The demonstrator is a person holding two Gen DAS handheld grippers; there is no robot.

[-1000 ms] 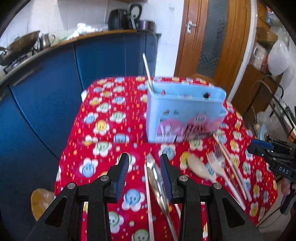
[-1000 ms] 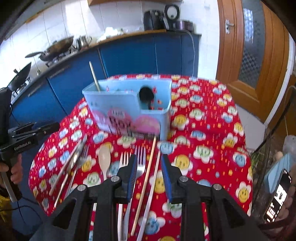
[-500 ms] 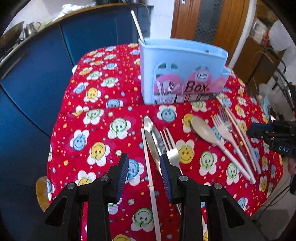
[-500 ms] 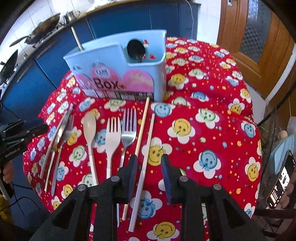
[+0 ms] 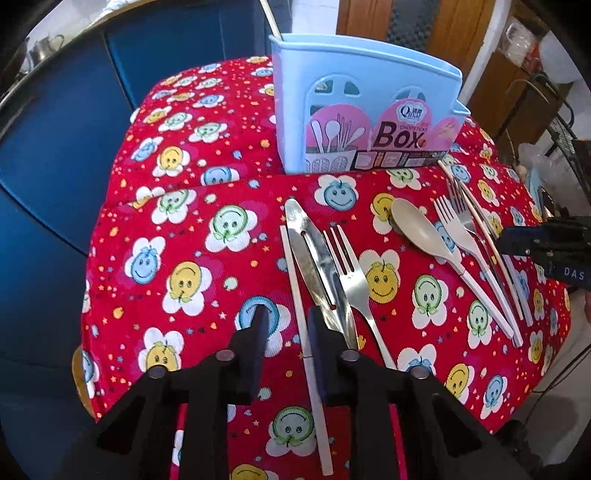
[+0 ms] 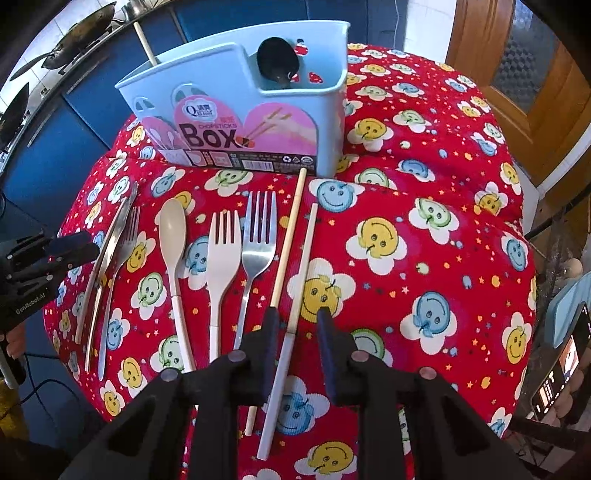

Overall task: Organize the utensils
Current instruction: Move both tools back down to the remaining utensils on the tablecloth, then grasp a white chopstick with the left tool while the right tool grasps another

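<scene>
A light blue utensil box (image 5: 365, 110) stands at the back of the red smiley tablecloth (image 5: 177, 229); it also shows in the right wrist view (image 6: 240, 110), holding a black spoon (image 6: 277, 64) and one chopstick (image 6: 144, 40). My left gripper (image 5: 284, 325) is open, its fingers straddling a white chopstick (image 5: 295, 280) next to a steel knife (image 5: 314, 258) and steel fork (image 5: 351, 269). My right gripper (image 6: 295, 325) is open around a white chopstick (image 6: 299, 273), beside a wooden chopstick (image 6: 288, 240), a steel fork (image 6: 258, 236), a white fork (image 6: 221, 251) and a beige spoon (image 6: 171, 229).
Blue kitchen cabinets (image 5: 55, 147) stand left of the table, with pans (image 6: 88, 22) on the counter. A wooden door (image 6: 517, 74) is at the right. A phone (image 6: 557, 373) sits by the table's right edge. The tablecloth falls away at the front edge.
Both grippers have pulled back and come down toward the table. Each now has a white chopstick between its open fingers.
</scene>
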